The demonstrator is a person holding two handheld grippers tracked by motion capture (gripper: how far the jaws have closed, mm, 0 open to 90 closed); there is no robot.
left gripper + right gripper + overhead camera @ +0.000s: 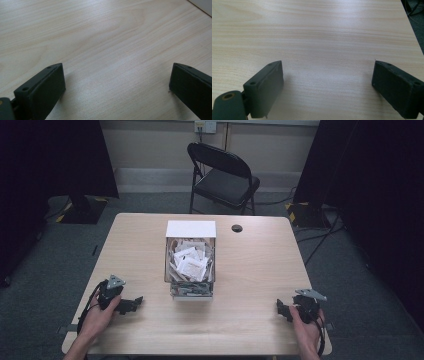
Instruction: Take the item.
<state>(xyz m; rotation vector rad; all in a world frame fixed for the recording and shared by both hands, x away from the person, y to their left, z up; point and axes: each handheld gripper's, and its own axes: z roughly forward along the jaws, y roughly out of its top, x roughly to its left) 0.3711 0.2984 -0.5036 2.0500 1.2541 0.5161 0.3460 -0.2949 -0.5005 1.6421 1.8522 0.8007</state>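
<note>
Two grippers: left gripper [134, 303] at 8 o'clock, right gripper [281, 309] at 4; jaws wide, empty.
Box [190, 262]: centre, probably reachable by both.

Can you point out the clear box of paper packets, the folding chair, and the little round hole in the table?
Clear box of paper packets [190, 257], high view: on the white packets inside.
Folding chair [227, 182], high view: on its black seat.
Round hole [237, 228], high view: on its dark centre.
</note>
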